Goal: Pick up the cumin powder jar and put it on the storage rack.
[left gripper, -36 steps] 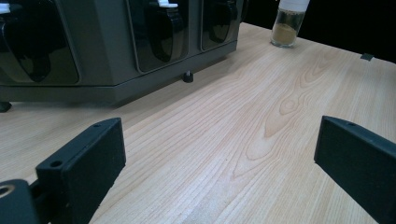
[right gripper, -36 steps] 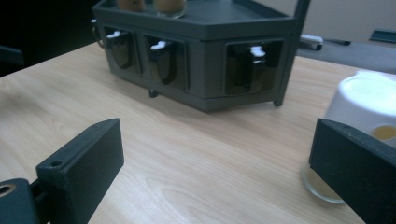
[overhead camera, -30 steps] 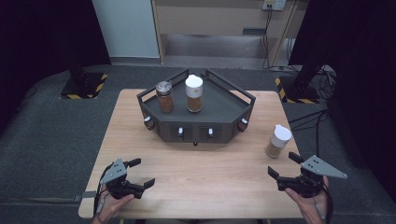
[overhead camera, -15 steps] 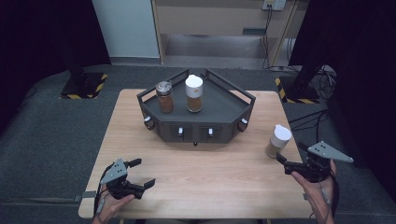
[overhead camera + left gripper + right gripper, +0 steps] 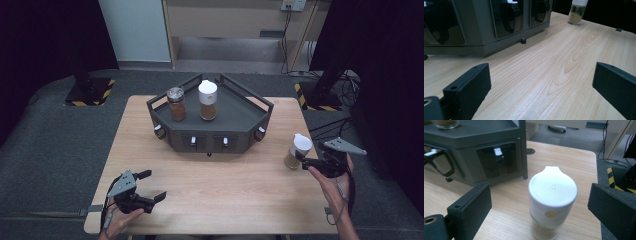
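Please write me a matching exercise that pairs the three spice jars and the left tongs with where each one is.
Things:
1. white-capped jar with the spout
2. metal-lidded jar
3. tall white-lidded jar
4. left tongs

Places:
A. near the table's front left corner
B. on the rack, left side
C. on the table, in front of the right tongs
D. on the rack, beside the metal-lidded jar

Pairs: 1-C, 2-B, 3-D, 4-A

My two black fingers (image 5: pixel 467 92) rise from the bottom edge, set wide apart with bare wood between them. They hover low over the bench (image 5: pixel 554 75), whose pale grain runs away from me. Ahead on the left stands a dark grey rack (image 5: pixel 486 27) with glossy windows in its front and a small foot under its lower edge. Far off at the top stands a spice jar (image 5: pixel 577 12), its glass showing a tan powder.
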The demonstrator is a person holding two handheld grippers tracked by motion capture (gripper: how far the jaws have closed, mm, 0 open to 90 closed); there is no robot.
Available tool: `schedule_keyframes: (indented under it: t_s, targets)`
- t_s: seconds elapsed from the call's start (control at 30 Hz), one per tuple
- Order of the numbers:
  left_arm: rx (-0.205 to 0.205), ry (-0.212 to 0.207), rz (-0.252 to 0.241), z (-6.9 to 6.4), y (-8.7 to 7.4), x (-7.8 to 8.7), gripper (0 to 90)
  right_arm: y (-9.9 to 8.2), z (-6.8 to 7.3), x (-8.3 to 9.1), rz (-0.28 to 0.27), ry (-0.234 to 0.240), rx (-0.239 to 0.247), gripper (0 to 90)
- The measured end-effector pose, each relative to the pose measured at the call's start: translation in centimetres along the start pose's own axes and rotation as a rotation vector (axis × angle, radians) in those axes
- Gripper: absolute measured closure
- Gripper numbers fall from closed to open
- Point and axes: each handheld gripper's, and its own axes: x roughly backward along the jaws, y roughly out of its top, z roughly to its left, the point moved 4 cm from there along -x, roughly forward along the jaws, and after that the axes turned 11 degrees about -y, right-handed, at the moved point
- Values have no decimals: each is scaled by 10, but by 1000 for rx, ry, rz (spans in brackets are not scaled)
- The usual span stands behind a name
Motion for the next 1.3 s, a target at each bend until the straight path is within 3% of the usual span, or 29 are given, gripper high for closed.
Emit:
schedule_keyframes:
  t_s: [0.37,0.63,0.73,1.0,1.3]
  targets:
    - [-1,-1,1,0,0,0,8,-1,3,-32,39,-33,-10,96]
    - [-2,-2,2,0,0,0,8,-8,6,-46,50,-61,-20,235]
    - [-2,-3,2,0,0,0,8,-10,8,-48,45,-73,-15,301]
    - [0,-5,2,0,0,-1,8,-10,12,-46,43,-93,-5,309]
    - [3,-6,2,1,0,-1,8,-6,11,-43,47,-79,-2,310]
